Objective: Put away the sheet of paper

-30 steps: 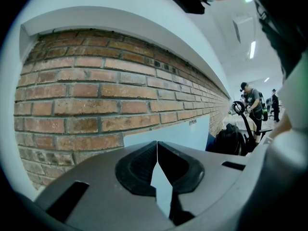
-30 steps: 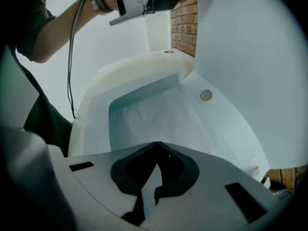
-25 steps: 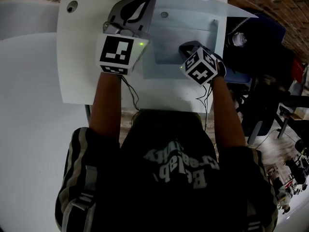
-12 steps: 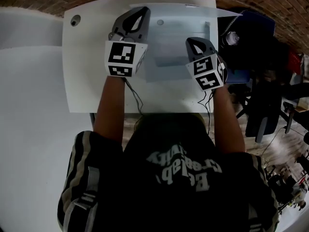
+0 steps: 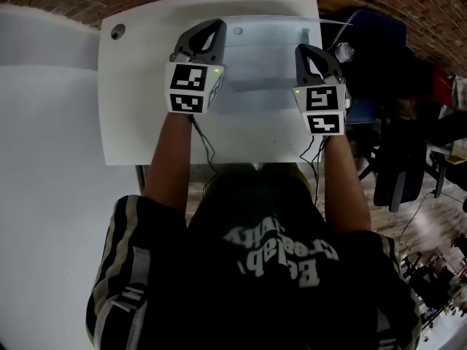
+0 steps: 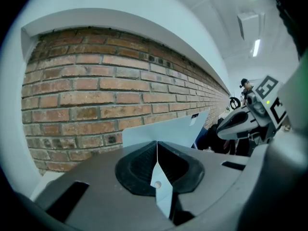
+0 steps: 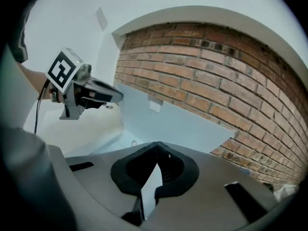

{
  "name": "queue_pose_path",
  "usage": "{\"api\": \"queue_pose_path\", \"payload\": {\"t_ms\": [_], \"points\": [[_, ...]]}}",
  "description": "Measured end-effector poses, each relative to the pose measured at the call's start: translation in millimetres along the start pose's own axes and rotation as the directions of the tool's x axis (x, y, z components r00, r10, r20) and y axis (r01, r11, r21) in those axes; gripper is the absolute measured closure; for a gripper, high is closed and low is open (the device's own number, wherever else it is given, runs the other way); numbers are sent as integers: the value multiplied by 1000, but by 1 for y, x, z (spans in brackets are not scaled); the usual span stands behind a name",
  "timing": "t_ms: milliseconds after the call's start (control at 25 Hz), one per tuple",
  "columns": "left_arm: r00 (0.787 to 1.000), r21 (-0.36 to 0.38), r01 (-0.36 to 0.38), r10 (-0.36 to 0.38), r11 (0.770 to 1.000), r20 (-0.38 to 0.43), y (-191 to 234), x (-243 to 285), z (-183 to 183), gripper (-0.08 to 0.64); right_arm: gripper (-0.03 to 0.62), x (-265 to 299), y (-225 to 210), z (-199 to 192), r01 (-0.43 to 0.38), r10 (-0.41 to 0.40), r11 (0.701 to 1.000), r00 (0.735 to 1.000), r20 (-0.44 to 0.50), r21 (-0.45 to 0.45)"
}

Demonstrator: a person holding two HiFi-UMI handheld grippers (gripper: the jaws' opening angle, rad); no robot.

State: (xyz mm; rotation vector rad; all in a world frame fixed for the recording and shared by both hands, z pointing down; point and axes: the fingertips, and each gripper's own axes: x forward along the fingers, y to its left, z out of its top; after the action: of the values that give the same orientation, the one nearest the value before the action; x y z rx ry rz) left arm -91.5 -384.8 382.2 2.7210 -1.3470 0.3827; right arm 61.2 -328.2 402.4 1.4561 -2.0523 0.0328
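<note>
Since 1 s ago R gripper [image 5: 312, 55] rose at upper right, raising sheet of paper [image 5: 266, 68] off table [image 5: 131, 115]. L gripper [image 5: 207, 33] & R both clamp its edges. Picked up; stowing left.

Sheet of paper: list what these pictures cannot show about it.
- Small label on the sheet of paper: too small to read in any view.
- Edges inside the jaws: covered by left gripper and right gripper.
- Whether it touches the table: undecidable from above in head view.
</note>
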Motion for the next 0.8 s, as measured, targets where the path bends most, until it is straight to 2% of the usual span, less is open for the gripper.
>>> {"api": "queue_pose_path", "payload": {"t_ms": [200, 440, 800], "points": [[1000, 19, -14, 14, 1000, -10, -24, -14, -2, 557, 598, -27, -10, 4, 19, -20, 1000, 998, 62, 21], [999, 19, -50, 51, 999, -17, -62, -44, 2, 557, 598, -69, -14, 0, 3, -6, 1000, 994, 113, 29], [993, 42, -112, 110, 993, 38, -133, -114, 23, 557, 598, -152, -9, -9, -9, -1, 999, 975, 223, 46]]}}
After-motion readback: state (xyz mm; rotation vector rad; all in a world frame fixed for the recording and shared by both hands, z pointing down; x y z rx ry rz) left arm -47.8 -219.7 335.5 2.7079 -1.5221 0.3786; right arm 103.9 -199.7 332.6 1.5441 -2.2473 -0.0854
